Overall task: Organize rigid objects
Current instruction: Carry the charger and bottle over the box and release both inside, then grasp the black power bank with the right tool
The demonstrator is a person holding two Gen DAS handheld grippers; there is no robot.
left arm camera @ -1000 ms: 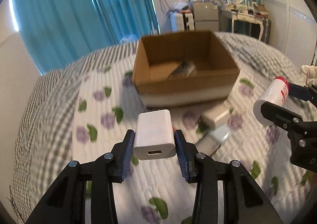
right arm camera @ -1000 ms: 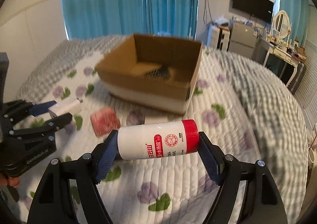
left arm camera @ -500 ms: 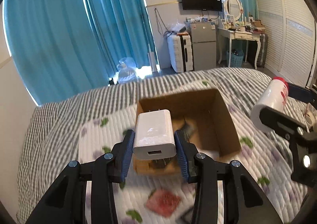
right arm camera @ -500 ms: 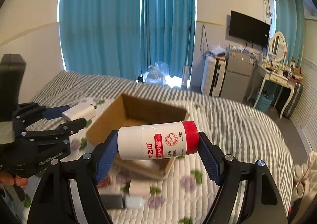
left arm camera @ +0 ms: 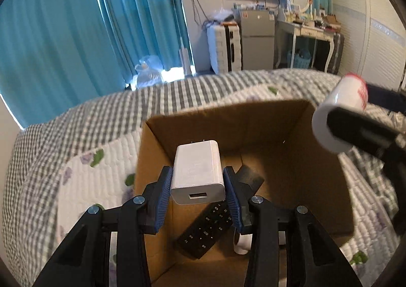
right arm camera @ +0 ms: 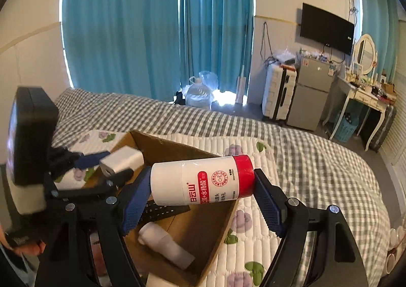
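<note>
My left gripper (left arm camera: 198, 185) is shut on a white USB charger (left arm camera: 197, 172) and holds it over the open cardboard box (left arm camera: 291, 129), near its left wall. My right gripper (right arm camera: 200, 185) is shut on a white bottle with a red cap (right arm camera: 203, 180), held sideways above the box (right arm camera: 215, 226). The bottle also shows at the right in the left wrist view (left arm camera: 337, 119). Inside the box lie a black remote (left arm camera: 215, 223) and a whitish bottle (right arm camera: 165, 246). The left gripper with the charger (right arm camera: 121, 161) shows at the left in the right wrist view.
The box sits on a bed with a floral quilt (left arm camera: 96, 180) over a grey checked cover (right arm camera: 317, 160). Beyond the bed are teal curtains (right arm camera: 152, 33), a suitcase (right arm camera: 277, 91), a small fridge (right arm camera: 309, 99) and a dressing table (right arm camera: 365, 94).
Both grippers have moved forward and now hang over the box, which has come much closer. Each keeps its hold on its object.
</note>
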